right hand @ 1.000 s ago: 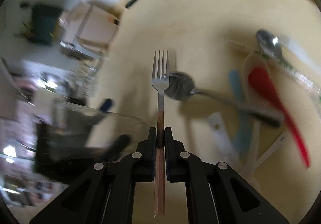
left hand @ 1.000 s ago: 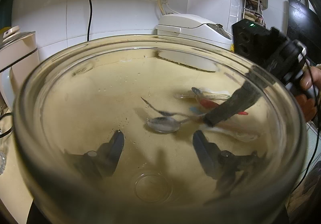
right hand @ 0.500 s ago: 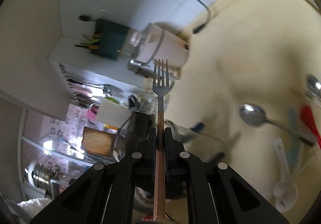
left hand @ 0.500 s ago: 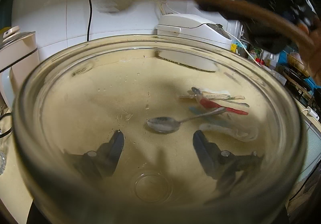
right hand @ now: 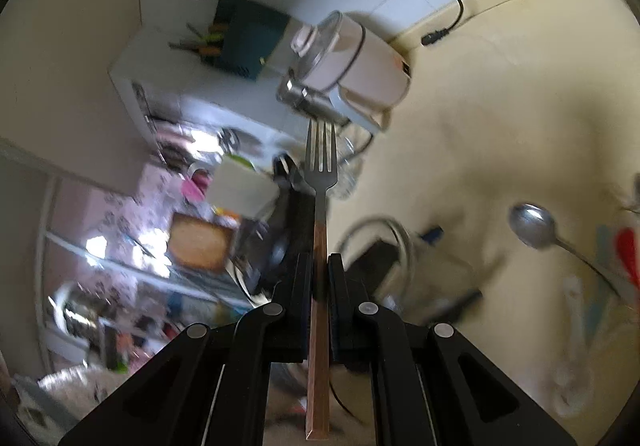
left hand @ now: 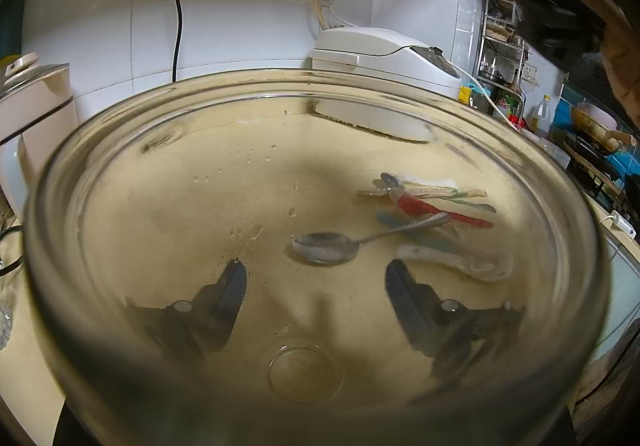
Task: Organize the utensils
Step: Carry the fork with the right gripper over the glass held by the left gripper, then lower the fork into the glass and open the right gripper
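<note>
1. Right wrist view: right gripper (right hand: 319, 286) clamps the fork (right hand: 319, 246) by its handle, tines forward.
2. Glass jar (left hand: 316, 118), gripped by the left gripper (left hand: 316, 294), sits below the fork; fork's length is across its mouth.
3. Spoon (left hand: 326, 247) lies on the counter beyond the jar.

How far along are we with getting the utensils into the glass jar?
Done: nothing, the glass jar in the left tongs looks empty. In hand: the right tongs are shut on the fork, raised off the counter. Left: the metal spoon, red spoon and the other pieces in that pile.
</note>
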`<state>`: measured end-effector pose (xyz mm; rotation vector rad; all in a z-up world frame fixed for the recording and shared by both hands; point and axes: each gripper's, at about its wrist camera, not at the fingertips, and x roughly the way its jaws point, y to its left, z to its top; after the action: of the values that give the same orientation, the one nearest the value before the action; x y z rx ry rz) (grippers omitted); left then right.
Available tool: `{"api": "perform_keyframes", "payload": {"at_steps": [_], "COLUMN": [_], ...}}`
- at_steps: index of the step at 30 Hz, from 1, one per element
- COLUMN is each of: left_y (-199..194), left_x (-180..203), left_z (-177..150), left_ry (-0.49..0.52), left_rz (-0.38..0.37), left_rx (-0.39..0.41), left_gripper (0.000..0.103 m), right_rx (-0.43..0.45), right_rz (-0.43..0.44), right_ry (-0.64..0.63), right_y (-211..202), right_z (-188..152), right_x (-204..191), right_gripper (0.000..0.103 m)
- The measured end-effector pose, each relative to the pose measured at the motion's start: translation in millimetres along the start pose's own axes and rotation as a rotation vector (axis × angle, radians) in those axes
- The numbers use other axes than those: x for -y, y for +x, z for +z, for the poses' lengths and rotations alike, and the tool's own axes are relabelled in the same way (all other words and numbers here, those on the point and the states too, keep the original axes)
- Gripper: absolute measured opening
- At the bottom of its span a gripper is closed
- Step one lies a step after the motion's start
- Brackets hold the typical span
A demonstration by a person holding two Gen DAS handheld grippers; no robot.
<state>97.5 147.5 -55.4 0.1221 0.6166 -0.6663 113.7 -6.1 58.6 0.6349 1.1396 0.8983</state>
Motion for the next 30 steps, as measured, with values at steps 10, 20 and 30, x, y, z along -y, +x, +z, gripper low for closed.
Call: {"api": "perform_keyframes", "payload": {"at_steps": [10,20,30], "left_y": [0,0,0], "left_x": [1,1,1], "left_z": [1,1,1], "left_ry": [0.001,0.002,0.002], "left_rz": [0.002,0.002,0.002], "left_rx": [0.0,0.0,0.0], "left_gripper": [0.079,0.08,0.08], "right_rx": [-0.318,-0.593,-0.539], "right_rz": [-0.205,-0.442,-0.552], "right_ry": [-0.121,-0.24,-0.325], "right_y": [-8,39,58], "right_z": [-5,21,51], "right_x": [-22,-42,-63], "right_gripper": [0.007,0.007,0.013]}}
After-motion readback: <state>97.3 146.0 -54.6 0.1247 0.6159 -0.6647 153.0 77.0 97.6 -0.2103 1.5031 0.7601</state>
